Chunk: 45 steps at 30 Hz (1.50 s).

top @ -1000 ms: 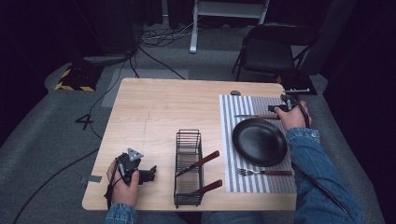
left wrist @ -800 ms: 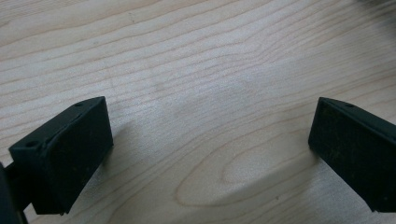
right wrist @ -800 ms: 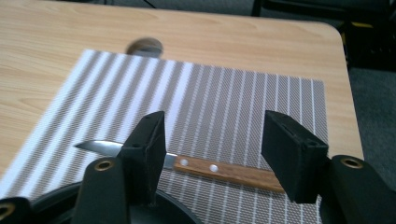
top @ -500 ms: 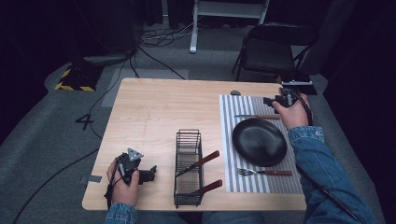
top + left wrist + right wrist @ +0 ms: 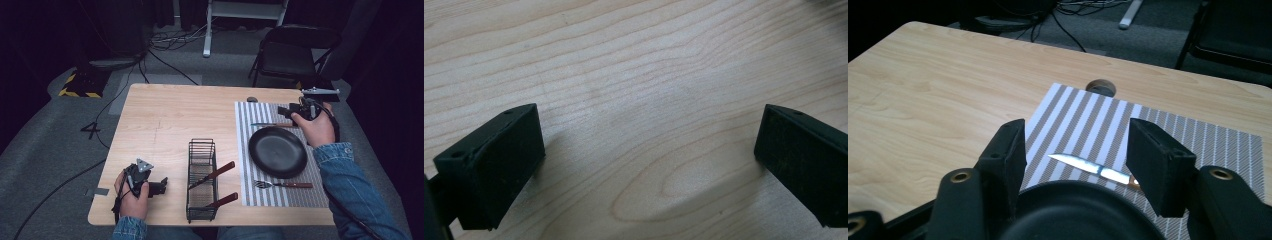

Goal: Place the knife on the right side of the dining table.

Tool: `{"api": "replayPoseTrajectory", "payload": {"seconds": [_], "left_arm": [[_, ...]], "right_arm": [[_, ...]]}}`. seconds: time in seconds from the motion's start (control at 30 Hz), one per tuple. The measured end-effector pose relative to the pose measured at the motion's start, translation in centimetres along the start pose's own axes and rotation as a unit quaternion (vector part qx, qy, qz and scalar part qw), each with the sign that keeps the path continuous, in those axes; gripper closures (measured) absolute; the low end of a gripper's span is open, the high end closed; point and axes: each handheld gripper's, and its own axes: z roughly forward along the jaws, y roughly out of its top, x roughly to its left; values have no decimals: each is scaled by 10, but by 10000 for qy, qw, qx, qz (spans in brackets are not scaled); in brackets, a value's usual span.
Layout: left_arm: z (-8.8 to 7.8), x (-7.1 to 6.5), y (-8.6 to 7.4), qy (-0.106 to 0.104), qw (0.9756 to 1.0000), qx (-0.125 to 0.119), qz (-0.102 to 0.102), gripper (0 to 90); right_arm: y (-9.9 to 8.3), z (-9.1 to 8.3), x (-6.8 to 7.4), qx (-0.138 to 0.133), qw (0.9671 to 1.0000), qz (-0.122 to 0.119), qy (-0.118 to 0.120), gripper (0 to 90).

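your right gripper [image 5: 1075,150] hovers with its jaws apart and empty at the upper right of the high view, while the knife [image 5: 1093,169] lies on the striped placemat [image 5: 1168,135] at mid-frame of the right gripper view, just past the black plate [image 5: 277,151], directly ahead between the jaws. the knife's long axis runs crosswise to your approach, blade toward frame left. your left gripper [image 5: 150,186], jaws wide apart over bare table [image 5: 634,75], sits at lower left, well apart from the knife, so the right hand is likely the one to use.

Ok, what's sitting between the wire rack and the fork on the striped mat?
Nothing in the high view: between the wire rack and the fork there is bare wooden table, then the striped placemat's near-left corner.
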Motion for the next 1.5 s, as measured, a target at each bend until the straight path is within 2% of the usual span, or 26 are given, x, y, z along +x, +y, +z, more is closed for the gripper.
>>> {"api": "replayPoseTrajectory", "payload": {"seconds": [0.27, 0.5, 0.67, 0.83, 0.93, 1.03, 1.23, 1.33, 1.5], "left_arm": [[0, -1, 0, 27, 10000, -9, -43, 0], [0, -1, 0, 24, 10000, -6, -42, 0], [0, -1, 0, 27, 10000, -7, -38, 0], [0, -1, 0, 25, 10000, -5, -39, 0], [0, -1, 0, 26, 10000, -6, -38, 0], [0, -1, 0, 24, 10000, -6, -39, 0], [0, -1, 0, 27, 10000, -6, -37, 0], [0, -1, 0, 27, 10000, -7, -38, 0], [0, -1, 0, 27, 10000, -8, -37, 0]], "right_arm": [[-9, -18, 26, -58, 9990, -156, 406, 416], [-21, -27, 51, -55, 9965, -326, 769, 415], [-33, -29, 68, -6, 9938, -454, 1017, 414], [-48, -30, 90, 15, 9895, -687, 1273, 410], [-64, -27, 103, 48, 9865, -791, 1435, 409], [-87, -21, 116, 139, 9833, -923, 1563, 407], [-126, -9, 134, 203, 9793, -1057, 1715, 405], [-144, -4, 145, 260, 9761, -1188, 1803, 400], [-166, 3, 159, 315, 9736, -1303, 1849, 395]]}}
